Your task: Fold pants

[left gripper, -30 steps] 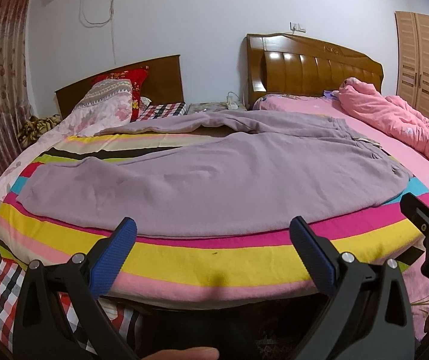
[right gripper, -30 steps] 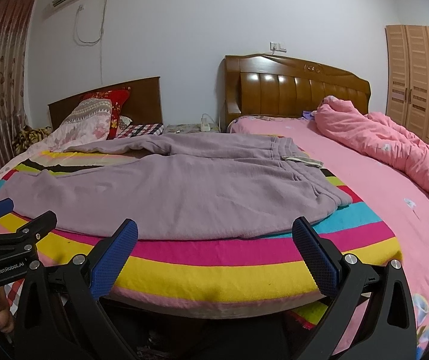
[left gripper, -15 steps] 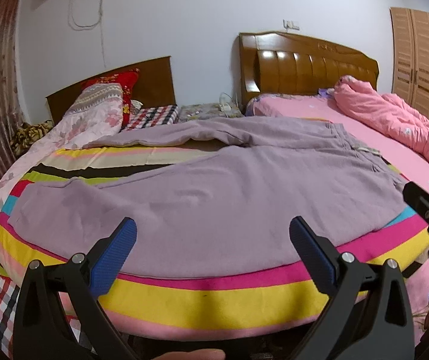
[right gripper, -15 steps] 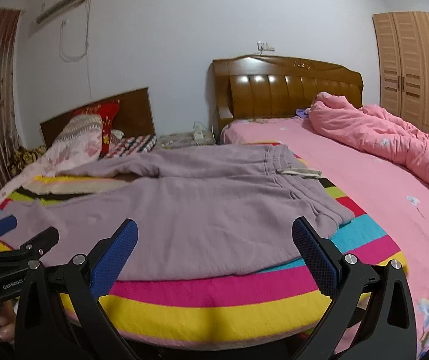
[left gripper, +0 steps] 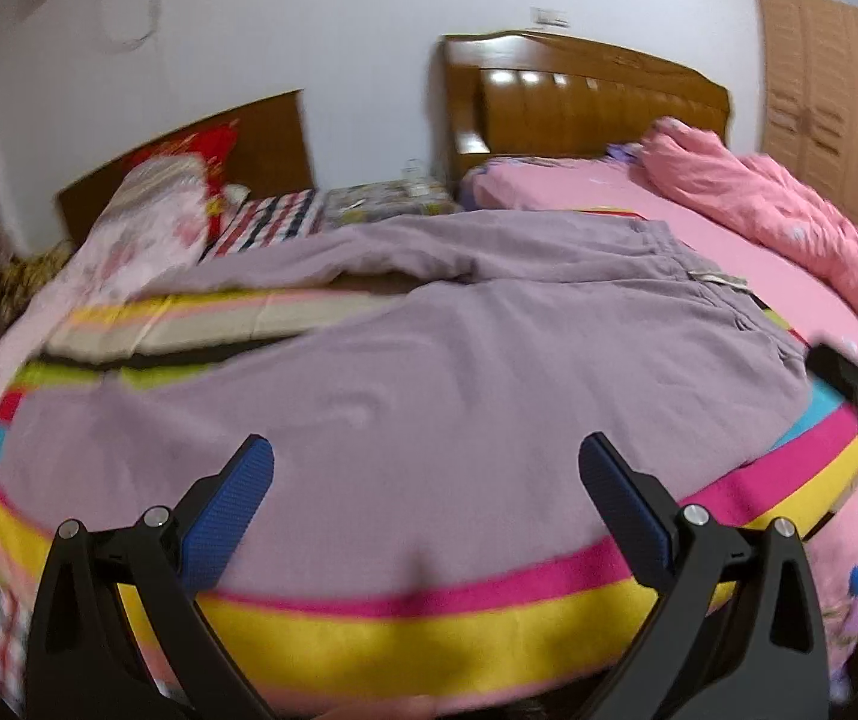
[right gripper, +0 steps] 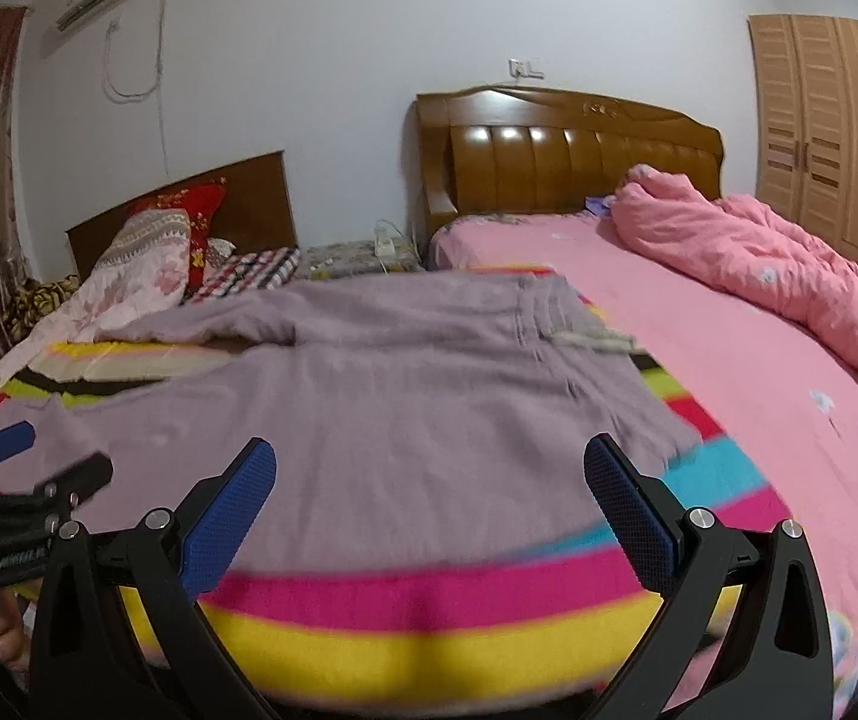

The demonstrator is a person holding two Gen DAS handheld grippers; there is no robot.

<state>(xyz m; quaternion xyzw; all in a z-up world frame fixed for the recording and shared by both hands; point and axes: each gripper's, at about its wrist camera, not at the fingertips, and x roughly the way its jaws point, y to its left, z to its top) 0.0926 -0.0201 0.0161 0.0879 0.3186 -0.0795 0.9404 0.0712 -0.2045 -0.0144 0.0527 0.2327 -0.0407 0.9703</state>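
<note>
Mauve sweatpants (left gripper: 429, 360) (right gripper: 405, 384) lie spread flat on a striped blanket (left gripper: 405, 630) (right gripper: 429, 636), waistband to the right, legs running left, one leg angled toward the far pillows. My left gripper (left gripper: 426, 480) hovers open above the near leg, nothing between its blue-padded fingers (left gripper: 231, 504). My right gripper (right gripper: 429, 480) is open too, over the seat area near the waistband (right gripper: 543, 306). The right gripper's body shows at the right edge of the left wrist view; the left gripper shows at the left edge of the right wrist view. Both views are motion-blurred.
A pink bedsheet (right gripper: 699, 372) and a rumpled pink quilt (right gripper: 759, 264) lie to the right. Pillows (right gripper: 153, 246) sit at the far left by a wooden headboard (right gripper: 567, 162). A wardrobe (right gripper: 831, 126) stands at the right wall. A hand (right gripper: 3, 630) holds the left gripper.
Both grippers have moved forward and higher over the bed, so the pants now fill more of each view. Both have stayed open.
</note>
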